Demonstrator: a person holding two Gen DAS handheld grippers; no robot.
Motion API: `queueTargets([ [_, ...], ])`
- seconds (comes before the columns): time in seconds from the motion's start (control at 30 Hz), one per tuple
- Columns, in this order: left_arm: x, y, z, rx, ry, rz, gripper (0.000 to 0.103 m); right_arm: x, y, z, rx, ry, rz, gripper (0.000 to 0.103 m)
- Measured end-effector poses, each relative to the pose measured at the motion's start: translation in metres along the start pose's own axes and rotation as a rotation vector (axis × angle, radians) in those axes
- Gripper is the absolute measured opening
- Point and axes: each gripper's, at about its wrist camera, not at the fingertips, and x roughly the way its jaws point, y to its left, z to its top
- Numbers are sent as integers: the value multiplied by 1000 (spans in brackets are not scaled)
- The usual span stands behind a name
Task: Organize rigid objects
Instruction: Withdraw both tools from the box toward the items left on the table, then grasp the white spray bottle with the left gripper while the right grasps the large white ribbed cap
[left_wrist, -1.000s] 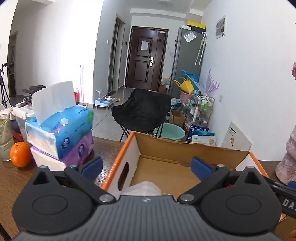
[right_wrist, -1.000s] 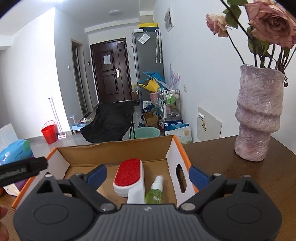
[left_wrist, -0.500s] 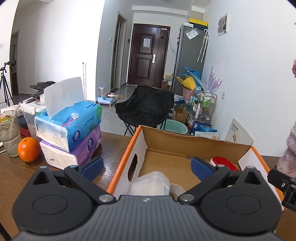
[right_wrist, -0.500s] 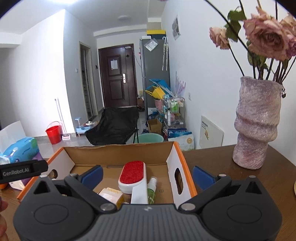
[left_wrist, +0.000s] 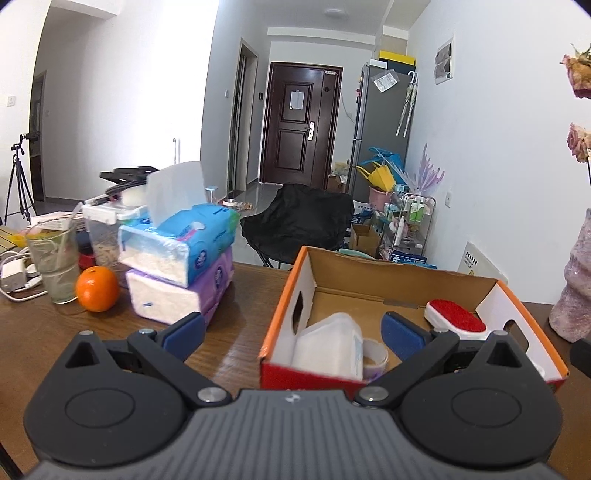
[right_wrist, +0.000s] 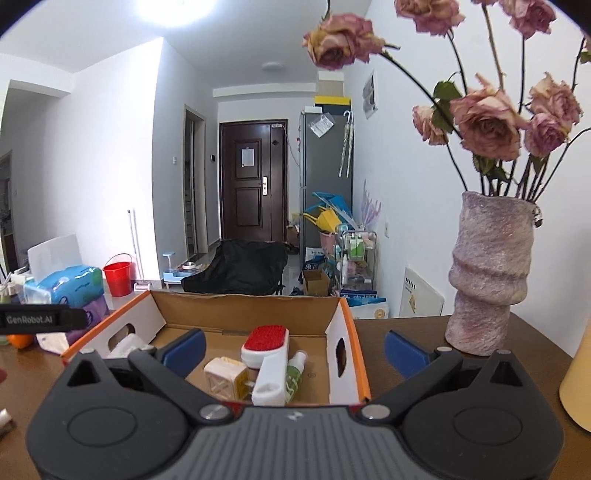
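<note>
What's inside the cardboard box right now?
In the cardboard box: a red-faced lint brush, a green spray bottle, a small yellow-and-white pack, a white plastic container and a tape roll. The near-corner floor is hidden by both grippers.

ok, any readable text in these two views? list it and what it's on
"GenRobot.AI": black strap at the left edge of the right wrist view.
Tissue packs: printed logos, too blurred to read.
White board against the wall: print too small to read.
Paper on the door: unreadable.
Green spray bottle in the cardboard box: label unreadable.
</note>
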Motion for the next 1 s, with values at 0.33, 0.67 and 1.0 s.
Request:
queueTargets([
  [0.33, -35, 24, -20, 3, -4, 19, 103, -36, -9, -27, -3, 16, -7, 103],
  [0.67, -67, 54, -42, 4, 27, 51, 103, -69, -3, -53, -8, 42, -6, 103],
  [1.0, -101, 73, -63, 29, 33, 57, 103, -102, 24, -76, -39, 61, 39, 103],
])
